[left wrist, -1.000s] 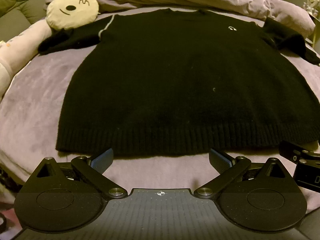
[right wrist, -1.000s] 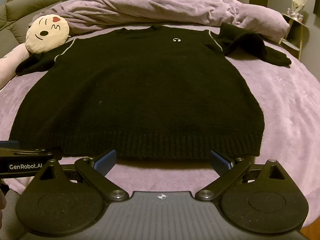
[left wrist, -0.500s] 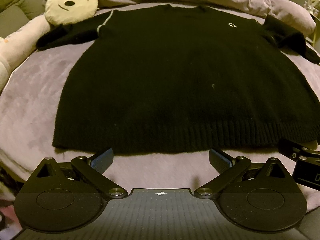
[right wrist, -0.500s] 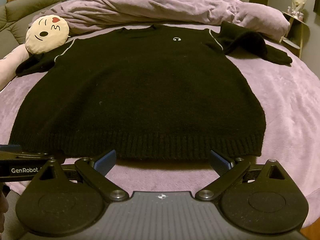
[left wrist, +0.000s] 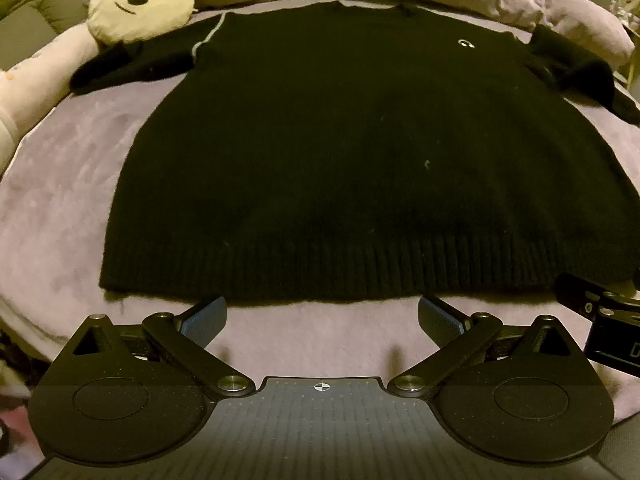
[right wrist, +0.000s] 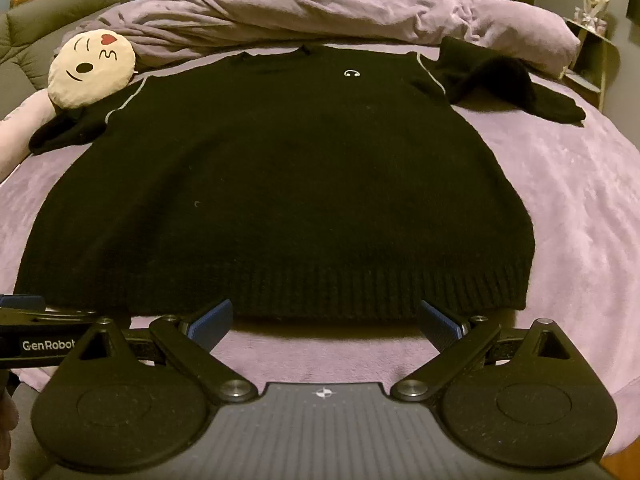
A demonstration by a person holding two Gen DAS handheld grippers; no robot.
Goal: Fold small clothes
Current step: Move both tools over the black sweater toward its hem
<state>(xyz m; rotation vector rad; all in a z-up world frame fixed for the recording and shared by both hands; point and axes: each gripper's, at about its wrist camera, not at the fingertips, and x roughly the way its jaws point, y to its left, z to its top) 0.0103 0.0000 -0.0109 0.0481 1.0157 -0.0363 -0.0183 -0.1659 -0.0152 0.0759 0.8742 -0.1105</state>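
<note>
Tongs spread wide, both pairs empty, just short of the sweater's ribbed hem.

Black sweater (left wrist: 360, 152) lies flat, front up, on the purple bed (right wrist: 580, 216), neck away from both cameras, its sleeves stretched out to either side. Left tongs (left wrist: 322, 314) hover near the hem's left half, fingers (left wrist: 204, 318) far apart, touching no cloth. Right tongs (right wrist: 326, 320) sit likewise near the hem's right half, gaping, gripping nothing. Round emoji cushion (right wrist: 94, 66) rests on the sweater's left sleeve; a rumpled purple duvet (right wrist: 320, 12) lies beyond the neck.
</note>
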